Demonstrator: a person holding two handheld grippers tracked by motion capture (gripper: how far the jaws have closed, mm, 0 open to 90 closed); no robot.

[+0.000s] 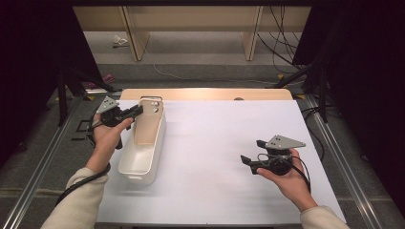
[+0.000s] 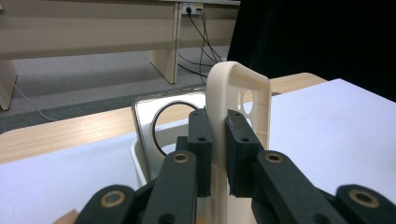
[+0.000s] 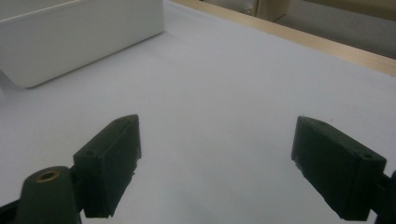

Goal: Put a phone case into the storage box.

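The left gripper [image 2: 218,154] pinched the cream phone case [image 2: 243,100] upright over the white bin [image 1: 143,160] just below, not yet dropped, while the right gripper [image 3: 217,163] waited wide-jawed, empty.

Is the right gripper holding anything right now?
No: in the right gripper view the right gripper has its jaws spread wide apart, with just bare white table between them.

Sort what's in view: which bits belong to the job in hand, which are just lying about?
In the job:
- left hand-held gripper, shut on the beige phone case
- white bin, under the case
- silver-framed phone case standing in that bin

Lying about:
- right hand-held gripper, open, nothing between its jaws
- cables on the floor beyond the table
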